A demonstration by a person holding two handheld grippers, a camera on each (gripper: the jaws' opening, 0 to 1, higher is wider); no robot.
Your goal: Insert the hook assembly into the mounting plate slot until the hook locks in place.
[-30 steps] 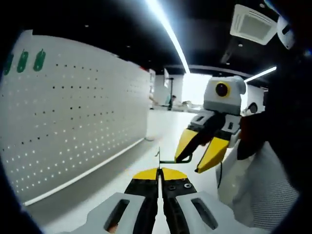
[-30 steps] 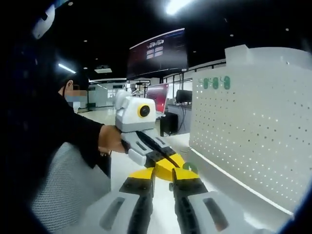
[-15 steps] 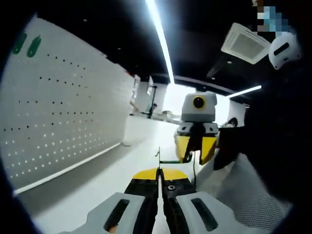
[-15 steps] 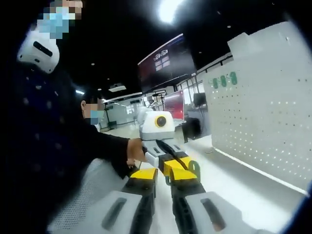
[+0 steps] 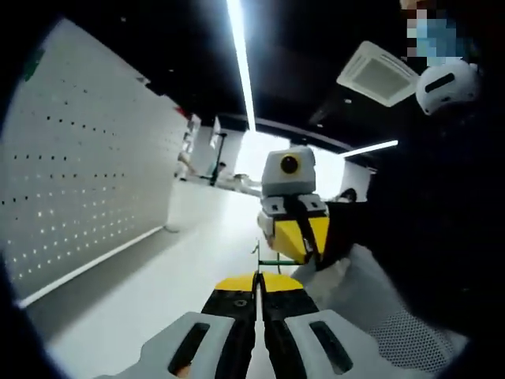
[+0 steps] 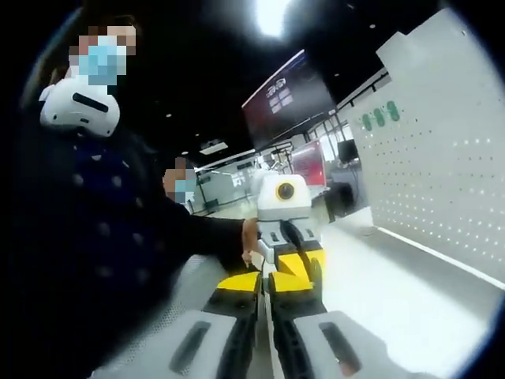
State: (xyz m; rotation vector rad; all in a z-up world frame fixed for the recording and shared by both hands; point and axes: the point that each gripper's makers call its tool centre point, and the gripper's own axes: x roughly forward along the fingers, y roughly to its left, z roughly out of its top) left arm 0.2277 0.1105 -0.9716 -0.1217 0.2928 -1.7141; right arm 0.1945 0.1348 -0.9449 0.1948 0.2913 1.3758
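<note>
1. Hook assembly (image 5: 267, 260): a thin green wire piece held between the two grippers; its shape is hard to make out. In the right gripper view only a green loop (image 6: 316, 271) shows beside the jaw tips.
2. Left gripper (image 5: 256, 278): jaws closed together on the upright end of the hook assembly.
3. Right gripper (image 6: 263, 278): jaws nearly together with a narrow gap; whether they clamp the hook cannot be told.
4. Mounting plate (image 5: 79, 189): white perforated panel, well apart from both grippers, partly cut off by the view edge.
5. White tabletop (image 5: 150, 288): bare surface lies between the grippers and the plate.
</note>
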